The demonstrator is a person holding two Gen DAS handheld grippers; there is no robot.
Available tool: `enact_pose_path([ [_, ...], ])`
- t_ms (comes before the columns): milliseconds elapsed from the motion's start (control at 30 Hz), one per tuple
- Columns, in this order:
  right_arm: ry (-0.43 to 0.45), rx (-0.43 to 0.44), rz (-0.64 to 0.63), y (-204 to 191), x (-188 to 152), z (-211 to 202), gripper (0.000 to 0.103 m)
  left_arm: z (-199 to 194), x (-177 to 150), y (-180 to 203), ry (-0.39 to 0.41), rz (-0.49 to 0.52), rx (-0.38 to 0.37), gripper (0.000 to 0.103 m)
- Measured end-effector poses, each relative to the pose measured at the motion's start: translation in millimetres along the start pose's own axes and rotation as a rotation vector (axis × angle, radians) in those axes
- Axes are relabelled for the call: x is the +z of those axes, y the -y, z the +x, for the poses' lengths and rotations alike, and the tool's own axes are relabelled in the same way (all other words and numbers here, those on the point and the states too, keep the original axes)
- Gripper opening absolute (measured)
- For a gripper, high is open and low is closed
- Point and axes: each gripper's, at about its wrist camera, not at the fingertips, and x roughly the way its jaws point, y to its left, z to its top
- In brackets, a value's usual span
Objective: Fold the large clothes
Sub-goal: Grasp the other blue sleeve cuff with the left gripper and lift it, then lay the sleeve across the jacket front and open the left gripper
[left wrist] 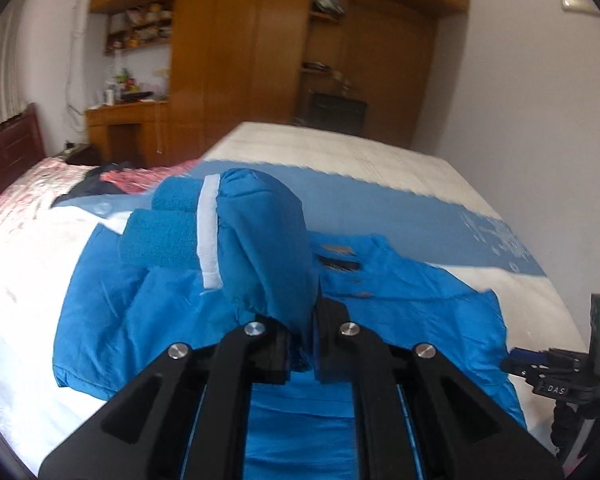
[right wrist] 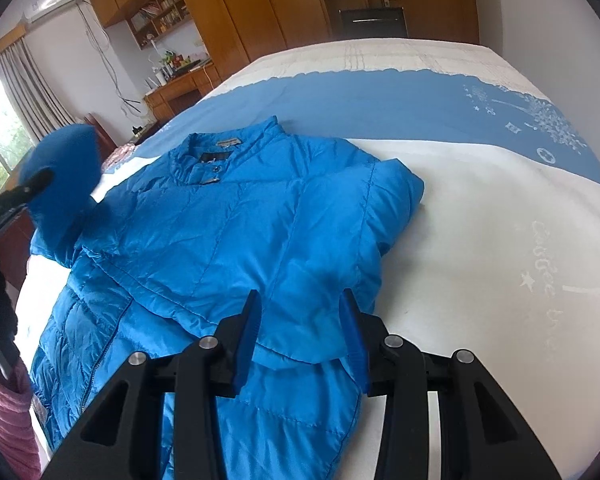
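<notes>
One blue jacket point(right wrist: 236, 216) lies on the white-and-blue bed point(right wrist: 480, 208) beside wooden wardrobes point(right wrist: 260, 4).

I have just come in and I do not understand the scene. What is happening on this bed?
A person with a gripper in each hand is folding a blue jacket that lies on the bed. The left gripper is shut on a sleeve and holds it lifted above the jacket. The right gripper is open, low over the jacket's other side, where that sleeve already lies folded across the front. The collar points to the far side of the bed.
</notes>
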Motion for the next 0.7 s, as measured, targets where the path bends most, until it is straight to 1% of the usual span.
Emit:
enact_pose_path([
  [100, -0.004, 0.004, 0.011, 4, -1, 2, 0.041, 26, -5, 17, -0.044, 0.014, -0.034, 0.005],
  [133, -0.005, 0.007, 0.015, 6, -1, 3, 0.041, 30, -9, 19, -0.057, 0.016, -0.046, 0.005],
  [267, -0.009, 0.013, 0.022, 8, -1, 6, 0.041, 49, -32, 47, -0.103, 0.052, -0.090, 0.006],
  [333, -0.008, 0.012, 0.018, 7, -2, 6, 0.041, 53, -40, 50, -0.132, 0.063, -0.118, 0.006],
  [400, -0.007, 0.012, 0.015, 7, -2, 5, 0.041, 57, -45, 50, -0.181, 0.072, -0.165, 0.009],
  [433, -0.007, 0.013, 0.015, 7, -2, 5, 0.041, 60, -48, 50, -0.216, 0.073, -0.201, 0.010],
  [467, -0.007, 0.015, 0.017, 7, -2, 5, 0.041, 62, -51, 50, -0.264, 0.074, -0.261, 0.011],
  [500, -0.008, 0.018, 0.020, 7, -2, 5, 0.041, 65, -55, 50, -0.299, 0.080, -0.300, 0.015],
  [567, -0.008, 0.023, 0.026, 8, -1, 4, 0.041, 62, -61, 47, -0.339, 0.081, -0.350, 0.016],
  [633, -0.008, 0.032, 0.029, 7, 0, 2, 0.041, 50, -66, 35, -0.343, 0.062, -0.405, 0.024],
  [667, -0.008, 0.039, 0.029, 6, 1, 1, 0.041, 40, -65, 25, -0.335, 0.052, -0.431, 0.033],
  [700, -0.007, 0.043, 0.028, 4, 2, 0, 0.041, 32, -65, 16, -0.315, 0.038, -0.459, 0.044],
])
